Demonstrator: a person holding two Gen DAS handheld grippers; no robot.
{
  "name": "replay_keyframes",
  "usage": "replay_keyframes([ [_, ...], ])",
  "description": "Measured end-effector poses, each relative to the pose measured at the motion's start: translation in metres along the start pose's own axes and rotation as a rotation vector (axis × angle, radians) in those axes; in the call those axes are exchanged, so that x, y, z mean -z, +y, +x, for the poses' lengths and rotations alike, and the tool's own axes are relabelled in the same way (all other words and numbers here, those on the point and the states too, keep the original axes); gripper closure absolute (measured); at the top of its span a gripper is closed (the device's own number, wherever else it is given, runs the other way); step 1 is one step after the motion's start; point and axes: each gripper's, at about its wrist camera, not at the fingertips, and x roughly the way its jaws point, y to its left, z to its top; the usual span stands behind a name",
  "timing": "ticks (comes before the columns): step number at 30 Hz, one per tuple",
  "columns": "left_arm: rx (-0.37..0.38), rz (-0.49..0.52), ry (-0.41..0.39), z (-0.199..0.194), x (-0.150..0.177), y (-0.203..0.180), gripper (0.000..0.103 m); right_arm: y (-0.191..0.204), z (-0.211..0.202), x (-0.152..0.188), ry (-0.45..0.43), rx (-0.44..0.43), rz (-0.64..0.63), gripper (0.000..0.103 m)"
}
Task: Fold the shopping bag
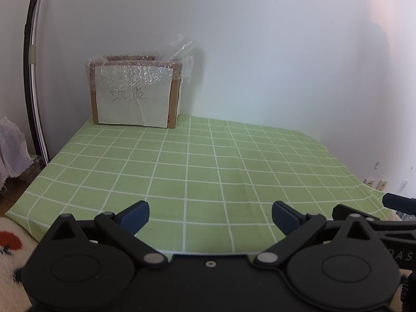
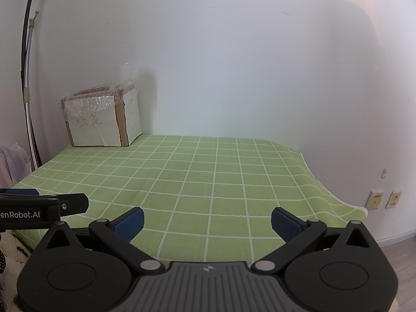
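Left gripper [image 1: 210,217]: jaws spread wide, holding nothing, over the near edge of the green checked tablecloth [image 1: 202,161].
Right gripper [image 2: 207,223]: likewise wide and holding nothing, just beside the left.
Cardboard box [image 1: 135,92]: far-left corner of the cloth, against the wall.
Shopping bag: not visible in either view.

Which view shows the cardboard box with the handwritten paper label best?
The left wrist view: the cardboard box appears larger and nearly front-on, so the label's handwriting is clearer. The right wrist view shows it smaller and further left, but adds its right side, which bears a second paper.
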Motion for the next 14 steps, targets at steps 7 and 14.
replay_keyframes([
  [7, -0.002, 0.007, 0.011, 0.0023, -0.0009, -0.001, 0.002, -0.0002, -0.0013, 0.0006, -0.002, 0.001, -0.002, 0.0],
  [14, 0.008, 0.013, 0.002, 0.0028, -0.0002, -0.0012, 0.002, 0.0007, -0.0017, 0.0013, -0.002, -0.001, -0.009, 0.0],
])
